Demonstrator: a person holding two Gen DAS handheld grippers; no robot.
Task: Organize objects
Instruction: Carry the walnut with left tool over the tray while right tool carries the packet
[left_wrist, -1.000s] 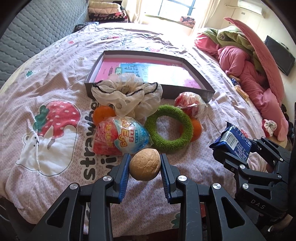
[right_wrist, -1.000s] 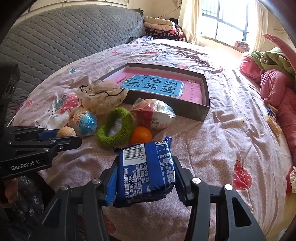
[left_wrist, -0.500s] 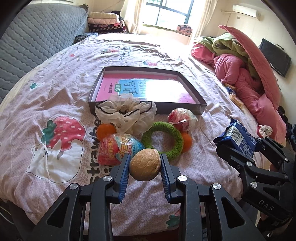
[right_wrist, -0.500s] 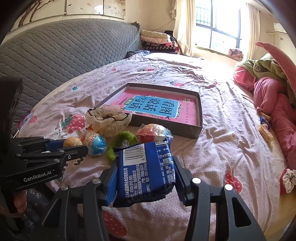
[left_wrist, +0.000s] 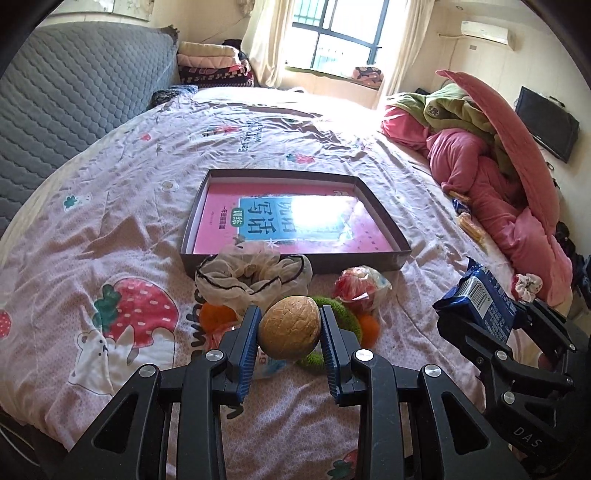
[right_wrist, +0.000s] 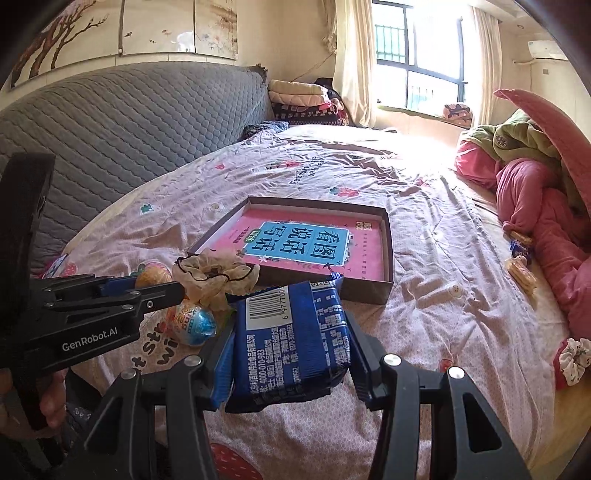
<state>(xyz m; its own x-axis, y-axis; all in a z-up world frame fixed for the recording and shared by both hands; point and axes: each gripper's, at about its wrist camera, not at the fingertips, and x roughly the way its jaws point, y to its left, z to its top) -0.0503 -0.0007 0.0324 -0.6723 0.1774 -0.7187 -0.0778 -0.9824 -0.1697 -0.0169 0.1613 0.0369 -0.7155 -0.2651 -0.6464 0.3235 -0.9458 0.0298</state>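
Brown walnut (left_wrist: 289, 327) btwn left gripper (left_wrist: 289, 338) pads, above bed.

Tan walnut (left_wrist: 289, 326), blue snack packet (right_wrist: 291, 343), pink strawberry-print bedsheet (left_wrist: 122, 206), grey quilted headboard (right_wrist: 122, 122).

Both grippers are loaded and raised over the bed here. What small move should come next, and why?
Probably carry the left gripper forward over the box and lower the walnut in. The walnut is clamped and clear of the pile, and the box lies just beyond the cream scrunchie, holding only a pink book. The right gripper, shut on the blue snack pack, could follow.
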